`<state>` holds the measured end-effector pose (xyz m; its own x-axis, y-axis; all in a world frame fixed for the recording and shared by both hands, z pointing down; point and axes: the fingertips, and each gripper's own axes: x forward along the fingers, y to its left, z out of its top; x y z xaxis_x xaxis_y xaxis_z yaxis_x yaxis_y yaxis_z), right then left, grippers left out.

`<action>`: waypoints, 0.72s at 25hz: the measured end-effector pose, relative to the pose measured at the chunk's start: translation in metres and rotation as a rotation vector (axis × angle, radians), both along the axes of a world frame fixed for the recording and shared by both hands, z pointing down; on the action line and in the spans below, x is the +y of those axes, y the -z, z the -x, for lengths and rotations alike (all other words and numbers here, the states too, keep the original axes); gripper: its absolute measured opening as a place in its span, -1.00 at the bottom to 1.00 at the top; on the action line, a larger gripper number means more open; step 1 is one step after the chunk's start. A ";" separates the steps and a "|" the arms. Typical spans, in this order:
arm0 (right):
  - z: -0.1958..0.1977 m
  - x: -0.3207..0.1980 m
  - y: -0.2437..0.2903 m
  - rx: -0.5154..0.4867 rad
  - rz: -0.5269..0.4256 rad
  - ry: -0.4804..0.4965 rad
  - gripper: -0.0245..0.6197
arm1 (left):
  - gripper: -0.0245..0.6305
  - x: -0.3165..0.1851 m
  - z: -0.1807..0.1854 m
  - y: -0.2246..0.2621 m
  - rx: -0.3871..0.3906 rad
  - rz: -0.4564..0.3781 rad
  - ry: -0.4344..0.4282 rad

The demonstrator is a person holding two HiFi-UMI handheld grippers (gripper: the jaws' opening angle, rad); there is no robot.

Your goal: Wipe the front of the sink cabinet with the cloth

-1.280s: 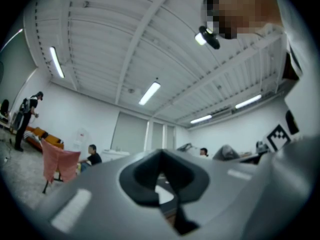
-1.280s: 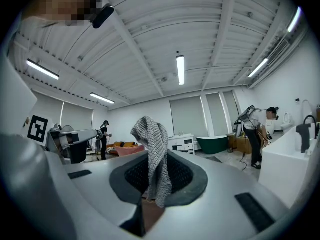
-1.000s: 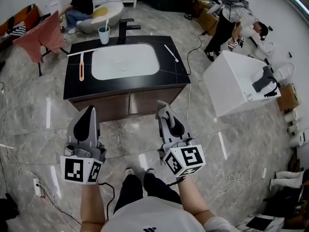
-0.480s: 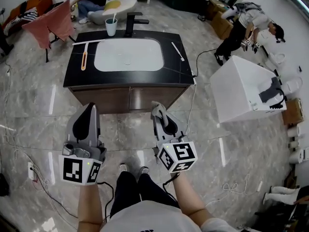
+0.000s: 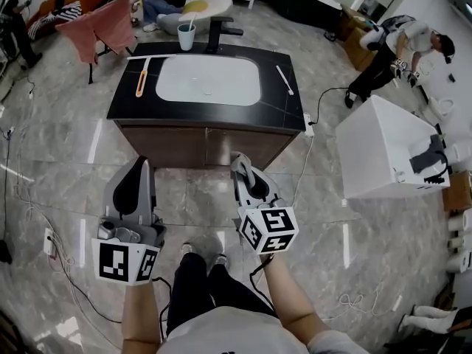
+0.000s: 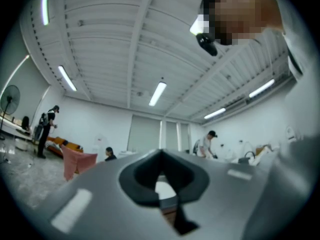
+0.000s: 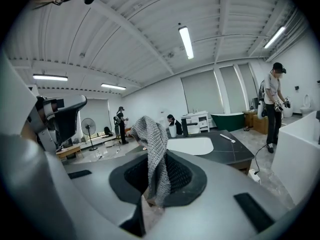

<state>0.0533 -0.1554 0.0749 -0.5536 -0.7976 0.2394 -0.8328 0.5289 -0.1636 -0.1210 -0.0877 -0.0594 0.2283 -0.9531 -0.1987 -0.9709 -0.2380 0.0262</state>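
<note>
Right gripper (image 5: 243,165) first: its fingers (image 7: 186,178) are clamped together on the cloth (image 7: 156,145), a grey knitted thing that sticks up past the tips and flops over to one side. The left gripper (image 5: 140,162) has its fingers (image 6: 139,178) closed too, but with nothing pinched between them. Both grippers are held out side by side, low over the shiny marble floor (image 5: 59,175), pointing at the sink cabinet (image 5: 199,146). They're near its brown front but clearly apart from it, so the cloth isn't touching the wood. The cabinet carries a black counter (image 5: 284,108) with a white basin (image 5: 206,80) sunk in the middle. On the counter there's an orange-handled brush (image 5: 140,84) to the left of the basin, a white stick-like tool (image 5: 285,80) to the right, and at the back a pale blue cup (image 5: 186,37) just beside the black faucet (image 5: 219,32). Further out, a big white box (image 5: 383,147) sits off to the right and a pink cloth (image 5: 102,25) hangs over a chair at the far left.
</note>
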 end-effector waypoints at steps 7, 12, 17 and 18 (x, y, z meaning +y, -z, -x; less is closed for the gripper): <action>0.010 -0.018 -0.024 0.012 0.046 -0.008 -0.80 | -0.91 -0.022 0.002 -0.018 0.026 0.026 -0.019; 0.027 -0.045 -0.045 0.036 0.066 -0.030 -0.80 | -0.91 -0.057 0.010 -0.032 0.014 0.041 -0.078; 0.050 -0.074 -0.079 0.058 0.114 -0.054 -0.80 | -0.91 -0.094 0.026 -0.057 -0.006 0.069 -0.138; 0.054 -0.081 -0.086 0.062 0.122 -0.063 -0.80 | -0.91 -0.102 0.030 -0.063 -0.006 0.075 -0.150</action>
<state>-0.0007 -0.2359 0.1606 -0.4845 -0.7933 0.3688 -0.8742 0.4544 -0.1710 -0.1507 -0.1893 0.0033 0.3702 -0.9203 -0.1266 -0.9248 -0.3780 0.0431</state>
